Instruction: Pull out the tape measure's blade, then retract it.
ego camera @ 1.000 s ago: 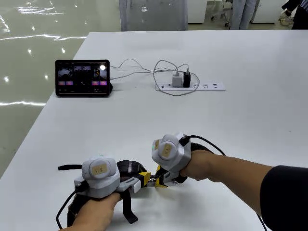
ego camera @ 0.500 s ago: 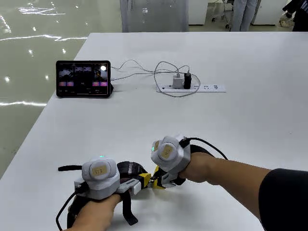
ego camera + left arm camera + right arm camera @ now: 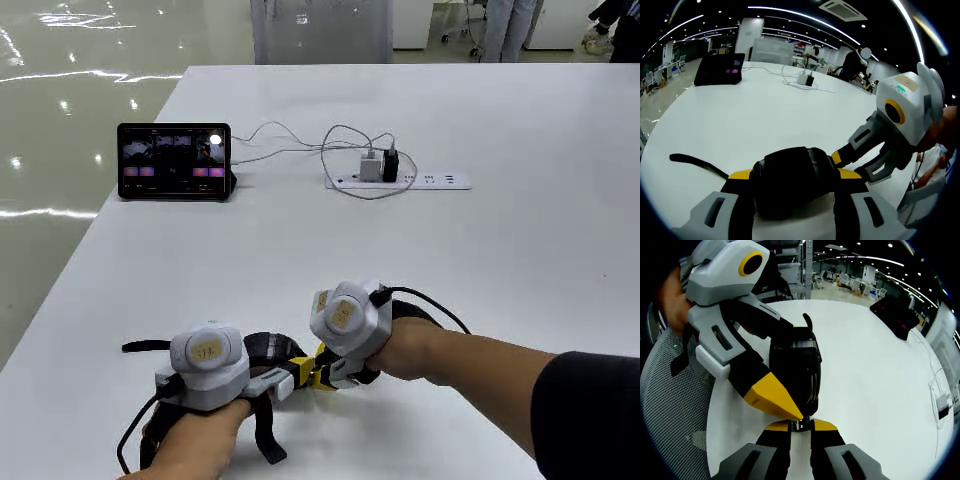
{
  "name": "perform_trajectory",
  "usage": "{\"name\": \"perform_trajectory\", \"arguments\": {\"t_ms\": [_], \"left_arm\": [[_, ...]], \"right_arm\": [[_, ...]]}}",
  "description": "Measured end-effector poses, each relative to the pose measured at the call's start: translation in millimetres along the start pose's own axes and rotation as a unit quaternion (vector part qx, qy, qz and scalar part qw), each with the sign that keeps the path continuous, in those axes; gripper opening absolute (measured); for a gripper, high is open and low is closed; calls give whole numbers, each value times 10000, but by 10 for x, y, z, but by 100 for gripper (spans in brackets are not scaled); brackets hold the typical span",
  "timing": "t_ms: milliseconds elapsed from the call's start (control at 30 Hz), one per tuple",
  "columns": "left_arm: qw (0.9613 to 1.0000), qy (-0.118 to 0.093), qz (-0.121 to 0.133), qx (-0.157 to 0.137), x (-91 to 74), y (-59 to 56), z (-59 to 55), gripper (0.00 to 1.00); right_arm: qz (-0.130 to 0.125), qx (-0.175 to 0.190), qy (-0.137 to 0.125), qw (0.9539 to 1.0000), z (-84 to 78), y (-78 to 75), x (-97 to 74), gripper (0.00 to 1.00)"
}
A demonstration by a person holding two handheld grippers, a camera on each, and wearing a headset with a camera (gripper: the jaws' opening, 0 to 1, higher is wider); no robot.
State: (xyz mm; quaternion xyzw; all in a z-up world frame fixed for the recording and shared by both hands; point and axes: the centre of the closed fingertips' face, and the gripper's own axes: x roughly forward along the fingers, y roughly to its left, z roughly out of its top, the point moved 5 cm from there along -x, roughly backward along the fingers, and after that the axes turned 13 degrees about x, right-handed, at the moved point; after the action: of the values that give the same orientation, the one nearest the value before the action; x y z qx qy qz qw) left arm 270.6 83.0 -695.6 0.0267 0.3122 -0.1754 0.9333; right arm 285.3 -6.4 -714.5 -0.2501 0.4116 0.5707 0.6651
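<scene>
Black tape measure (image 3: 800, 365) in left gripper (image 3: 795, 174); right gripper (image 3: 801, 427) pinches blade tip (image 3: 800, 423).

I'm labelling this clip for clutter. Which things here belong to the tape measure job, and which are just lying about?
In the job: tape measure, held by the left gripper; its blade tip, pinched by the right gripper.
Lying about: tablet, power strip, chargers, cables.

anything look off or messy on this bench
Nothing stands out. The tape measure sits gripped in the left gripper, the right gripper pinches its blade end, and the cables by the power strip are loosely looped.
</scene>
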Motion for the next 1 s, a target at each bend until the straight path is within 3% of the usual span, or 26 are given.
{"name": "perform_trajectory", "arguments": {"t_ms": [1000], "left_arm": [[10000,-89,-15,-14,1,-11,-14,62]], "right_arm": [[-7,-80,-39,10000,13,7,23,12]]}}
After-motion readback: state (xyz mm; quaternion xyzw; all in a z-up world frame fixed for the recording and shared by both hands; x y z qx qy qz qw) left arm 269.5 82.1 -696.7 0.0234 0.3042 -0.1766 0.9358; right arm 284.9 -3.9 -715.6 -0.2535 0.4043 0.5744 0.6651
